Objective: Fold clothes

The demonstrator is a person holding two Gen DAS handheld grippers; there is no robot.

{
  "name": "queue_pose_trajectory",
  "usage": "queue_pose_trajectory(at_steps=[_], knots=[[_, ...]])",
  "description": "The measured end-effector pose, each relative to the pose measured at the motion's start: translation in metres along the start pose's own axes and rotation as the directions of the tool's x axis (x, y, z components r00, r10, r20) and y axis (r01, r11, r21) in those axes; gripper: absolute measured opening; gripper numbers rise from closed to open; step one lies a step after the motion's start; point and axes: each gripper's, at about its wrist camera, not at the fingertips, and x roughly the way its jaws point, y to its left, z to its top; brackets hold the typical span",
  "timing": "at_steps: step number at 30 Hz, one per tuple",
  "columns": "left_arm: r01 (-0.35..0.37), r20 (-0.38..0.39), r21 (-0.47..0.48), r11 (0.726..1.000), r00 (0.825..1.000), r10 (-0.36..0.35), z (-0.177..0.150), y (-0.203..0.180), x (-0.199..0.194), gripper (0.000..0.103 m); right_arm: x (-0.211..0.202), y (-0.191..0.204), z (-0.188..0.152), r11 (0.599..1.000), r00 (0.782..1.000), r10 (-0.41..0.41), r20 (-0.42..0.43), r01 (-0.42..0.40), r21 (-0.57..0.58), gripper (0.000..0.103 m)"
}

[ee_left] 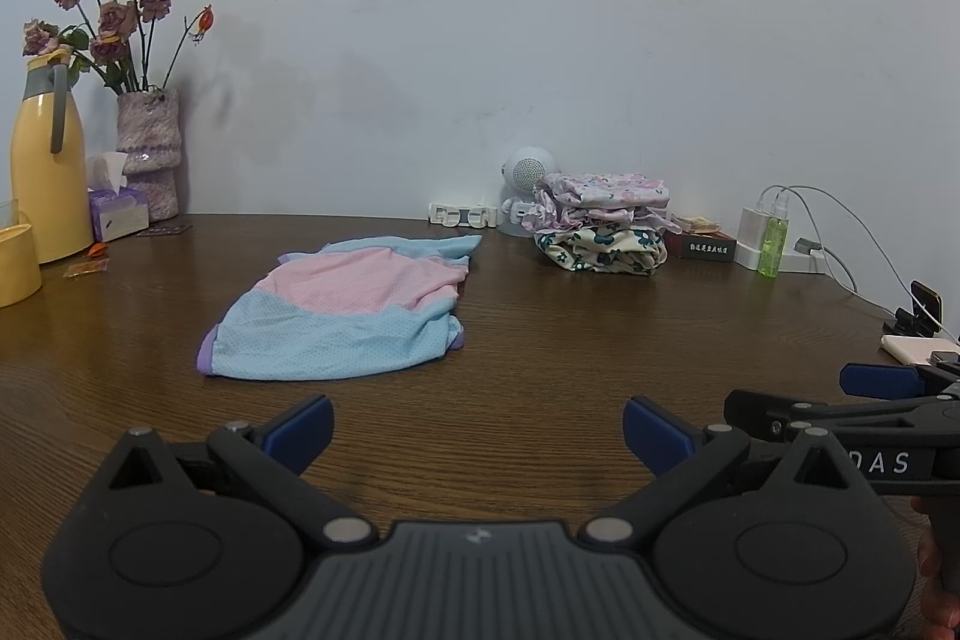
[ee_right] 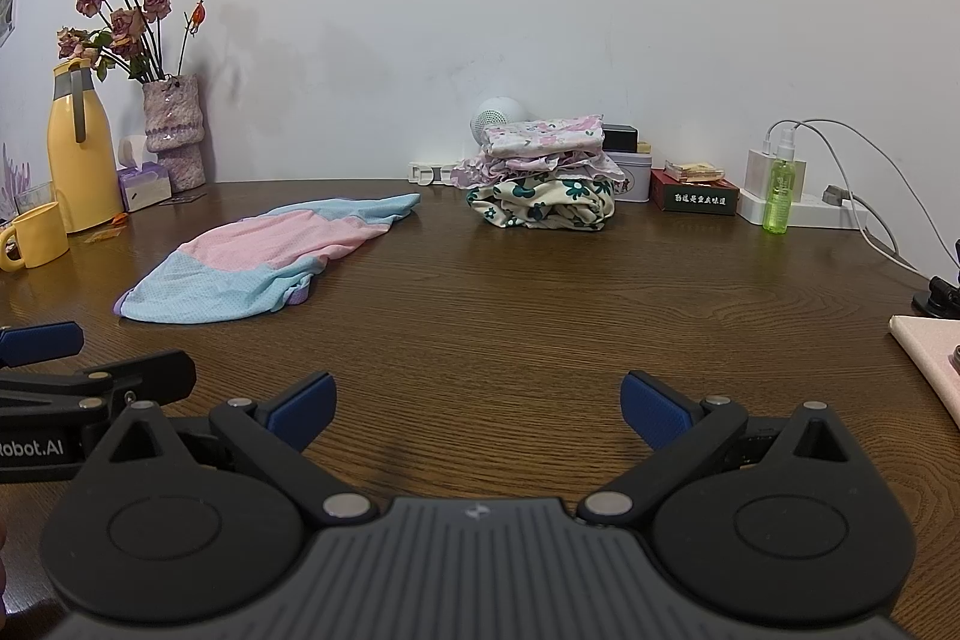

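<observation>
Hovering low over the table (ee_left: 540, 370), we hold the left hand-held gripper (ee_left: 477, 430) and right hand-held gripper (ee_right: 477, 409) wide apart and empty; the pink-and-blue garment (ee_left: 342, 307) lies flat ahead, left of the folded stack (ee_left: 600, 226).

speaker (ee_left: 528, 172): half hidden behind clothes pile (ee_left: 600, 220); pink pad (ee_right: 930, 358): cut by edge

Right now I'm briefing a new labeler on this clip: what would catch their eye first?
Probably the pink-and-blue garment lying flat on the brown wooden table, left of centre. Behind it to the right, a stack of folded floral clothes sits by the wall, and dried roses in a vase stand at the far left. Both the left gripper and right gripper are open, holding nothing.
</observation>
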Motion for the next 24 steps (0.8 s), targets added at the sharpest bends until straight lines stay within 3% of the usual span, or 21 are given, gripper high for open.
queue_pose_trajectory(at_steps=[24], knots=[[0.003, 0.000, 0.004, 1.000, 1.000, -0.003, -0.0003, -0.0005, 0.0003, 0.103, 0.0004, -0.0004, -0.0017, 1.000, 1.000, 0.004, -0.003, -0.004, 0.002, 0.103]])
